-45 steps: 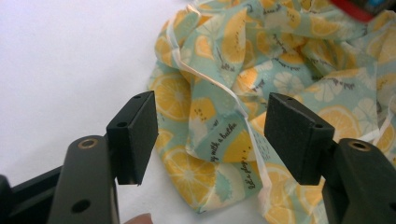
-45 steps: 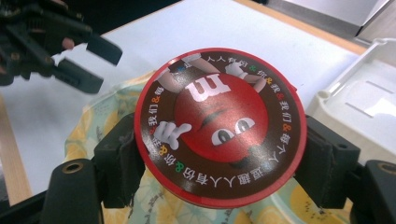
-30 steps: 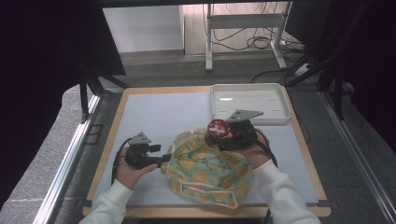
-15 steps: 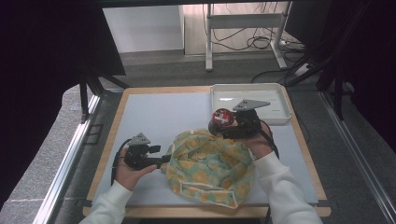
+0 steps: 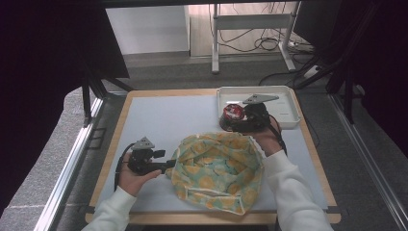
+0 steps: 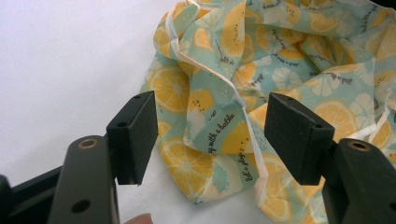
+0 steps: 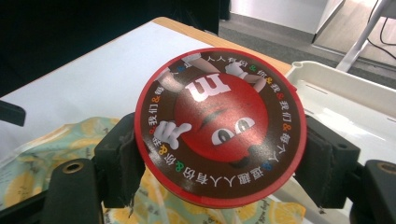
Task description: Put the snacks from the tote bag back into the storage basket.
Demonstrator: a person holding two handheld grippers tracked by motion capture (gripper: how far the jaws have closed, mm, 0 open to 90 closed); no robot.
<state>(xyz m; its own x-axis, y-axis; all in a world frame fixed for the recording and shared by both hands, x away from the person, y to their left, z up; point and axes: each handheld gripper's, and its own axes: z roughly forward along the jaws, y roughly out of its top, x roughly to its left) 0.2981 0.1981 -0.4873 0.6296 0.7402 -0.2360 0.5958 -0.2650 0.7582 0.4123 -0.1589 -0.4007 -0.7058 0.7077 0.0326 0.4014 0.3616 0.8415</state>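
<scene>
Since earlier: right gripper [image 5: 239,119] carried candy tin [image 5: 233,113] up toward white tray [image 5: 284,120]. Bench [image 5: 159,120] carries lemon-print cloth bag [image 5: 216,166] near front edge. Left gripper [image 5: 169,164] — jaws open at bag's edge. Right jaws clamp tin's sides.

Teal lemon-print bag [image 5: 216,168]; red-brown tin [image 7: 220,126]; possibly white tray [image 5: 286,108].
</scene>
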